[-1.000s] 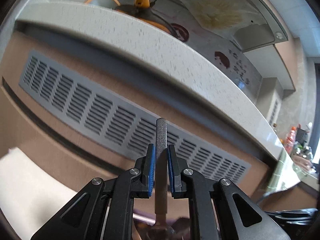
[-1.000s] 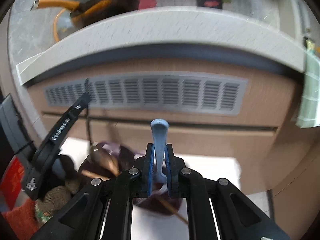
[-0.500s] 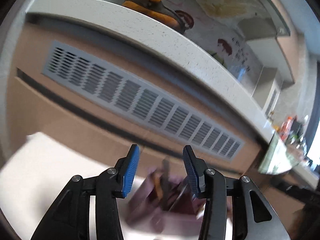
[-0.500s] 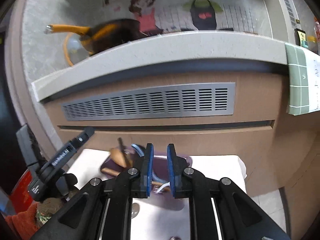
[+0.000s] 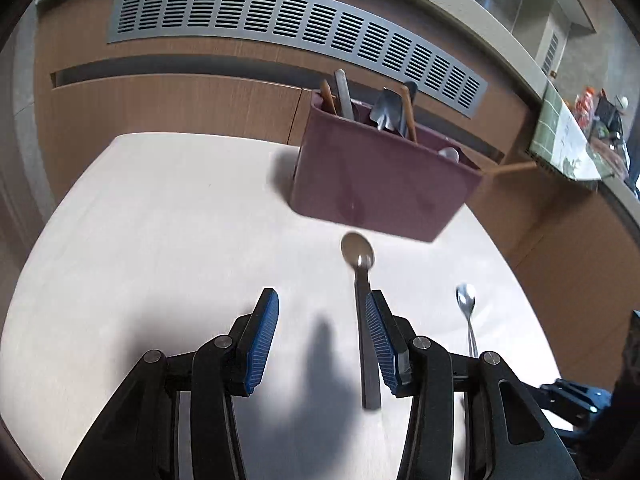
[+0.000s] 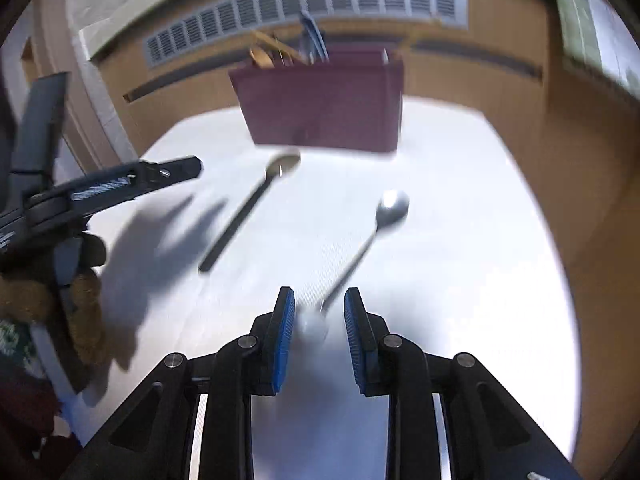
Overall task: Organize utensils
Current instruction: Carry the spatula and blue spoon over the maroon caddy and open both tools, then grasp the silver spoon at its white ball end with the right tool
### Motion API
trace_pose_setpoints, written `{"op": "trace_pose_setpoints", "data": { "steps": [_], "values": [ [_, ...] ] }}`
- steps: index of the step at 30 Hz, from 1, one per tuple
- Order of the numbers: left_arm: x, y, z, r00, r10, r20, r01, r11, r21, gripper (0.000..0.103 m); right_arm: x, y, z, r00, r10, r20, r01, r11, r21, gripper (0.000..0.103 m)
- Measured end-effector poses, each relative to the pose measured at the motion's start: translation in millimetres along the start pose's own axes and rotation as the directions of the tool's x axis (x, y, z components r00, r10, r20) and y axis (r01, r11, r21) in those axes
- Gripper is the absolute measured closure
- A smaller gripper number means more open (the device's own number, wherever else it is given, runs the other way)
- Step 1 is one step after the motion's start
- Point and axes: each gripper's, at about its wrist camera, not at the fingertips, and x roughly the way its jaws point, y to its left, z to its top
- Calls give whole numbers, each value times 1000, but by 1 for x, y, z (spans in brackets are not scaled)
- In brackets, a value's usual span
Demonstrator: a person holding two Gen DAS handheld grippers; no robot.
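Note:
A maroon utensil holder [image 5: 380, 184] stands at the far side of the white table [image 5: 160, 220], with several utensils upright in it; it also shows in the right wrist view [image 6: 324, 108]. A dark-handled spoon [image 5: 362, 304] lies in front of it, by the right finger of my open left gripper [image 5: 322, 332]. A silver spoon [image 5: 466, 312] lies further right. In the right wrist view my open right gripper [image 6: 319, 320] hovers over the handle end of the silver spoon [image 6: 376, 228], with the dark-handled spoon [image 6: 248, 212] to its left. The left gripper [image 6: 120, 184] shows at left.
A wooden cabinet front with a grey vent grille [image 5: 296, 28] runs behind the table, under a pale countertop. A green checked towel [image 5: 560, 136] hangs at the right. The table's edges curve off on both sides.
Both grippers let go of their utensils into the holder, opened, and pulled back and down toward the table. The two spoons on the table have come into view.

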Motion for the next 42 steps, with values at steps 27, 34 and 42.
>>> {"op": "trace_pose_setpoints", "data": {
  "steps": [27,34,42],
  "values": [
    [11,-13,-13,995,28,-91,-24,998,55,56,-64,-6,52,964,-74,257,84,996,-29,83],
    [48,-35,-2,972,-48,-230,73,992,100,57,-70,-1,65,954,-91,287,102,995,-21,83],
    [71,-61,5,977,122,-172,-70,957,281,70,-67,-3,66,958,-77,276,82,997,-9,83]
  ]
}}
